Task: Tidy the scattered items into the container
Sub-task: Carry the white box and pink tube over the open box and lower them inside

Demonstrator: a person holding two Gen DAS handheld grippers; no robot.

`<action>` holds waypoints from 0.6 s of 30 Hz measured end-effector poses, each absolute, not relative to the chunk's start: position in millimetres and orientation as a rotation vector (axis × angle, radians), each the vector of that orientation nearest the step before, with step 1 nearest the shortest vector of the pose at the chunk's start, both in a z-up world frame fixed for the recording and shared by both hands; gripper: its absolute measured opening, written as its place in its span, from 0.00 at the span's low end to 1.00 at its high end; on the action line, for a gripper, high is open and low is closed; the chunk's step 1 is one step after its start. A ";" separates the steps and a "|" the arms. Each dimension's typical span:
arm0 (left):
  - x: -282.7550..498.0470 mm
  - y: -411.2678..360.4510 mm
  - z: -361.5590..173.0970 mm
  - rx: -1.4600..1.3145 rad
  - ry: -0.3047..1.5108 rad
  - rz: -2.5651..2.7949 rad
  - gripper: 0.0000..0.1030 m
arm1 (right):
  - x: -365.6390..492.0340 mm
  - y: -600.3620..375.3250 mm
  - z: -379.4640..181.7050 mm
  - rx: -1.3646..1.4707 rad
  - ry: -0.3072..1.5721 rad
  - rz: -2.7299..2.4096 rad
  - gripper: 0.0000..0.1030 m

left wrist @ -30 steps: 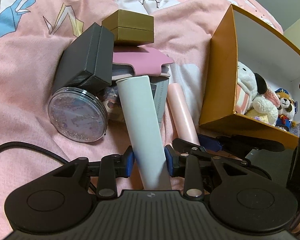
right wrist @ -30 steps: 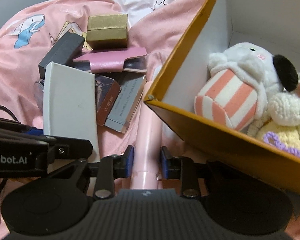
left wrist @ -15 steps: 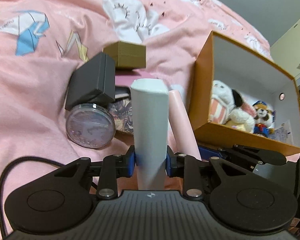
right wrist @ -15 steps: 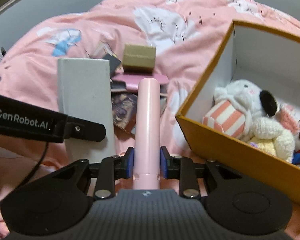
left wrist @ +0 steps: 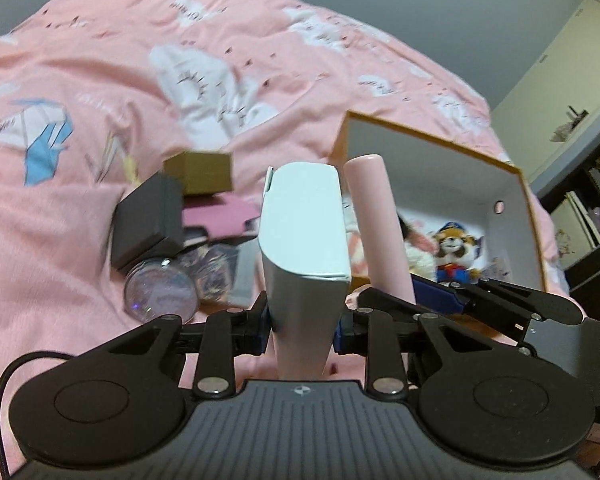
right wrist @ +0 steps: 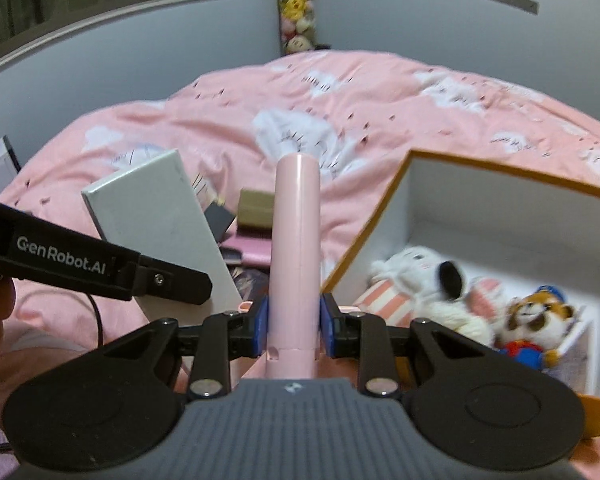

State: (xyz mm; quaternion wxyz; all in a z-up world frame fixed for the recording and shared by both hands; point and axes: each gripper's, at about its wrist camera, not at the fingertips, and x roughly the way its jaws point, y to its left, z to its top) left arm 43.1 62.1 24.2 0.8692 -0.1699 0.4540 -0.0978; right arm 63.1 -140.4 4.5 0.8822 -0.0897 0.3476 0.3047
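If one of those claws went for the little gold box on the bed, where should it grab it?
Probably across the gold box's two flat opposite side walls, coming down from above. It sits topmost in the pile, resting on the pink wallet, so its sides look clear, though the black box crowds its left.

dim, soft indoor light with faint shadows; strong fisheye bending and dark corners; motion blur smears both views.
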 end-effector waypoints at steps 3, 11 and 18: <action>45.1 51.1 35.1 -0.334 0.929 -0.241 0.31 | 62.5 -156.3 17.4 -0.156 0.708 0.607 0.29; 67.3 17.7 58.8 -0.307 0.917 -0.391 0.32 | 66.2 -208.5 57.1 -0.113 0.631 0.492 0.29; 103.6 -24.0 76.0 -0.269 0.903 -0.521 0.31 | 82.0 -256.8 80.2 -0.120 0.585 0.331 0.29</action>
